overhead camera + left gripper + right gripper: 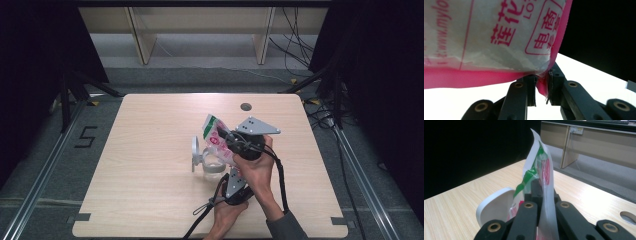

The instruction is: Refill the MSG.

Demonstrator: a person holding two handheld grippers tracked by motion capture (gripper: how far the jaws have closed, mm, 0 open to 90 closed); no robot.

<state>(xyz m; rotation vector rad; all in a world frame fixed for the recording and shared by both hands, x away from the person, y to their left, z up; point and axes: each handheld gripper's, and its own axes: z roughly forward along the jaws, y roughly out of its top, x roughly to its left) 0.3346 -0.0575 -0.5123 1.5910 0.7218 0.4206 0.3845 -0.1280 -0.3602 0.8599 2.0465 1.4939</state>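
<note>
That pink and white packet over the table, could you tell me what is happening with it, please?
A person holds a gripper in each hand, and both are clamped on the packet above the wooden table. The right gripper pinches it near the green-striped end, while the left gripper grips a pink sealed corner. Just below sits a clear cup with a white lid standing beside it. Whether the packet is open yet, I cannot tell.

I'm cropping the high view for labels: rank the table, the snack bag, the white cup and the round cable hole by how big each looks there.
Largest to smallest in the high view:
1. table
2. snack bag, partly hidden by a hand-held gripper
3. white cup, close to the bag in look, so that order is unsure
4. cable hole
</note>
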